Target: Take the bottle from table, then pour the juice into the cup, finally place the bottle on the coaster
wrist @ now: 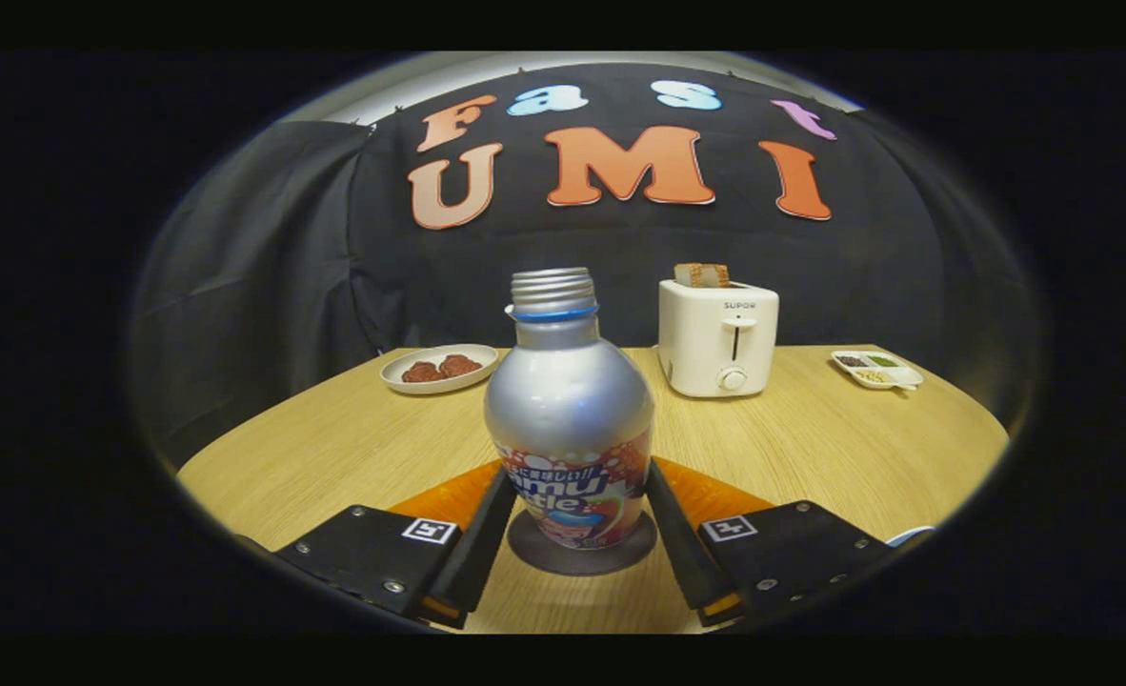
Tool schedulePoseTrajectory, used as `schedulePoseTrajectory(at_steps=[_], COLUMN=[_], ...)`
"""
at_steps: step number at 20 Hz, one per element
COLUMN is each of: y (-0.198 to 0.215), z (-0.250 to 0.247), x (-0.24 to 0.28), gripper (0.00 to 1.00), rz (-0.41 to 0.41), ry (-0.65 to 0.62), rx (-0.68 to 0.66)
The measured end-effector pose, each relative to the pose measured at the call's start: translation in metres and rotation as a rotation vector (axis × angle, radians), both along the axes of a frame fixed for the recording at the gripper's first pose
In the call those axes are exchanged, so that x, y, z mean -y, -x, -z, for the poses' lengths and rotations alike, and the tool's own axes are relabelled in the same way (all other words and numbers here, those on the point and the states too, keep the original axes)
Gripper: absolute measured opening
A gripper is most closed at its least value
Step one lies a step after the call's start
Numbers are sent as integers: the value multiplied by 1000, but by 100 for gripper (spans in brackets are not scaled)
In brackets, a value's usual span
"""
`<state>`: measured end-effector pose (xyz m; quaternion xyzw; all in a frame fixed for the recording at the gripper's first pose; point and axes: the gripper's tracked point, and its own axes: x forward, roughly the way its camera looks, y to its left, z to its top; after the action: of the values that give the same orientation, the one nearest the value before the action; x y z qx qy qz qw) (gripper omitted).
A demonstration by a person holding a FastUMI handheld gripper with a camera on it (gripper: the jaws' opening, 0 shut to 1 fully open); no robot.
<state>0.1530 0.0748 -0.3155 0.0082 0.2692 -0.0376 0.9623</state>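
A silver bottle point(568, 400) with a colourful label and an uncapped threaded neck stands upright on a dark round coaster point(536, 558) on the wooden table point(334, 448). My gripper point(577, 476) is around the bottle's lower body, one finger pressing on each side of the label, so it is shut on the bottle. Whether any juice is inside cannot be seen. A pale curved rim point(911, 535), perhaps the cup, peeks out just past the right finger's mount.
Something flat and orange point(715, 497) lies on the table behind the fingers, on both sides of the bottle. Further back stand a white plate point(439, 368) with brown food, a white toaster point(718, 335) holding toast, and a small divided dish point(877, 369) to its right.
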Motion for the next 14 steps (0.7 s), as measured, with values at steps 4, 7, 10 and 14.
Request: schedulePoseTrajectory(at_steps=[4,7,10,14], y=[3,6,9,22], z=[0,-3,-15,-35], x=[-1,0,2,2], gripper=[79,81,83,86], rz=[1,9,8,3], ry=[-9,-9,5,12], rx=[-9,-9,12,33])
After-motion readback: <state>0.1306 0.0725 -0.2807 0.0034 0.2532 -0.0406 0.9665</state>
